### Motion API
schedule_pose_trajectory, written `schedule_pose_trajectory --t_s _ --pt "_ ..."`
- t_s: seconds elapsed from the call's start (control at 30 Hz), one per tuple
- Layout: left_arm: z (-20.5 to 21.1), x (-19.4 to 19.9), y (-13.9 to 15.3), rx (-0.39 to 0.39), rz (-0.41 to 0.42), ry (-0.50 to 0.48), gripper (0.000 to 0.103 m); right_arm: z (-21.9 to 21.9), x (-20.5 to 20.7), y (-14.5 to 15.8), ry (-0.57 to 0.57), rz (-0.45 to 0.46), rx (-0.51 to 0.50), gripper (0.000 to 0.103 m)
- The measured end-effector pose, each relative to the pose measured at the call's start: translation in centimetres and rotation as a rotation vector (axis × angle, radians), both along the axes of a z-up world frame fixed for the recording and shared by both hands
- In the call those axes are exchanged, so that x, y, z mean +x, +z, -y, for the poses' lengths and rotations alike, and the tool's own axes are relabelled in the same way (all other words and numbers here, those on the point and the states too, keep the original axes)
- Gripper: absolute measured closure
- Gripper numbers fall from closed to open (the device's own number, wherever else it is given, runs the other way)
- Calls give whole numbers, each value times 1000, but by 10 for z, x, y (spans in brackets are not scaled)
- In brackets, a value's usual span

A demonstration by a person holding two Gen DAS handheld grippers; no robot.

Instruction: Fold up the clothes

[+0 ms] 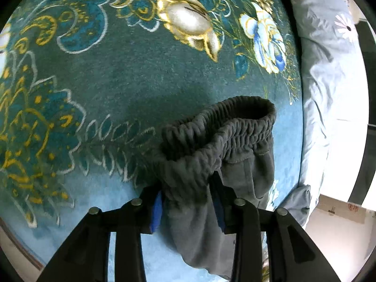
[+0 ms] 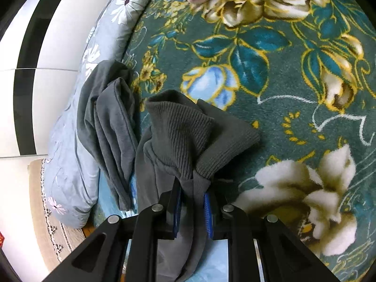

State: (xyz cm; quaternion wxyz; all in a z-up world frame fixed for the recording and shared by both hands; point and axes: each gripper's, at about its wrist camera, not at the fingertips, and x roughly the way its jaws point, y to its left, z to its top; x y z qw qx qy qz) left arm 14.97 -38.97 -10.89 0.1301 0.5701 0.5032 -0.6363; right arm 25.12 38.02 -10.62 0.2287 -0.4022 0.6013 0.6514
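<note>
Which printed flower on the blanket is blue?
The blue flower just beyond the ribbed cuff; the other flowers are cream and gold.

We see both fisheye views bent hard at the rim, with black corners and straight lines curved, and the light is cool and uneven. In the left wrist view the dark grey gathered-waist trousers throw a soft shadow onto the teal floral plush blanket, while the pale blue flowered quilt washes out toward a glaring white edge. In the right wrist view the white glossy wall panels are overexposed, the blanket pile looks fairly sharp at centre, and the near black linkages sit in dim, slightly soft shade.
</note>
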Motion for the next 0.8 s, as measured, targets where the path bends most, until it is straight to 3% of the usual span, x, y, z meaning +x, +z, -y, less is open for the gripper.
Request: schedule_pose_trajectory --t_s 0.13,0.3,0.4,0.63,0.7,0.8 --pt "9 22 18 25 -53 141 65 8 35 22 11 1 7 85" --pt "-4 25 63 -81 -139 81 65 13 33 38 28 -8 23 85" --pt "-55 7 76 -98 -177 -89 65 15 29 48 50 -10 38 85" --pt "-238 -23 53 -37 -179 -589 65 27 29 73 117 -17 84 85" --pt "-281 -24 43 -29 -174 -661 65 31 28 81 143 -20 101 85" --pt "-323 -23 32 -8 -167 -689 65 35 26 92 188 -36 124 85"
